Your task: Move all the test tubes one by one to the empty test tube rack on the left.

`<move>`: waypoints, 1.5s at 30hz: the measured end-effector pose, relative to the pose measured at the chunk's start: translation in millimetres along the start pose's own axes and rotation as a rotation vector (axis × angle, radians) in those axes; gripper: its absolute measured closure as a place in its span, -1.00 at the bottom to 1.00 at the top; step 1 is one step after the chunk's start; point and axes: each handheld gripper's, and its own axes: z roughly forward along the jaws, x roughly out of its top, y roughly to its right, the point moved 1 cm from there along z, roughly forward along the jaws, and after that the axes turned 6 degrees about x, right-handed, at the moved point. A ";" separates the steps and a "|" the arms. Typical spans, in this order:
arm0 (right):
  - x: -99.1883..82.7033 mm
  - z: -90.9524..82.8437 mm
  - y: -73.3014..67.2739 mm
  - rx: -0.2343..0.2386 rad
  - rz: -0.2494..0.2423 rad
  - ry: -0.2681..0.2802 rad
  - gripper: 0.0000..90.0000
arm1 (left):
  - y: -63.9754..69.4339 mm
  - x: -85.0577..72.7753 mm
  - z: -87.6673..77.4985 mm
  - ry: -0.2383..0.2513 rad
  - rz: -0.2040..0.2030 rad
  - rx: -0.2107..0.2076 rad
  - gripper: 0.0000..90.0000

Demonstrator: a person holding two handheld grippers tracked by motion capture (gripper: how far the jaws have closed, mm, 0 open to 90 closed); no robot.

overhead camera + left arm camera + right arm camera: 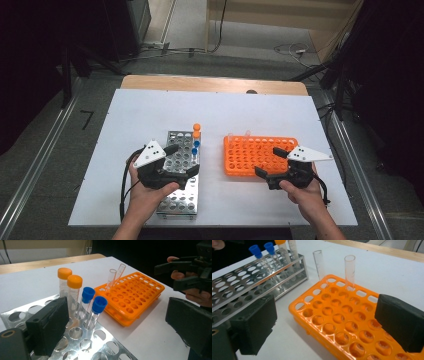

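A metal tube rack [172, 200] lies left of centre on the white table, and an orange tube rack [260, 155] lies to its right. Two orange-capped tubes [74, 287] and two blue-capped tubes [99, 304] stand upright in the metal rack's far right column. Two clear uncapped tubes [350, 270] stand in the orange rack's far left corner. My left gripper [182, 160] hovers over the metal rack just short of the blue-capped tubes, open, with nothing between its jaws. Over the orange rack's near right part, my right gripper [272, 162] is open and holds nothing.
The white table top [150, 110] has bare room behind and beside both racks. A wooden strip [210, 84] runs along its far edge. Cables lie on the floor beyond. In the left gripper view the other hand and its gripper [185, 272] show at the upper right.
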 end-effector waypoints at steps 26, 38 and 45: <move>10.1 77.8 35.1 -0.154 0.147 -0.058 0.32 | -4.2 -2.5 -14.7 0.017 -0.016 -0.003 -1.00; 21.5 95.4 30.5 -0.204 0.168 -0.113 0.40 | -2.6 -3.2 -18.1 0.021 -0.016 0.002 -1.00; 26.9 103.1 28.4 -0.263 0.159 -0.146 0.40 | -1.3 -3.8 -20.5 0.017 -0.011 0.014 -1.00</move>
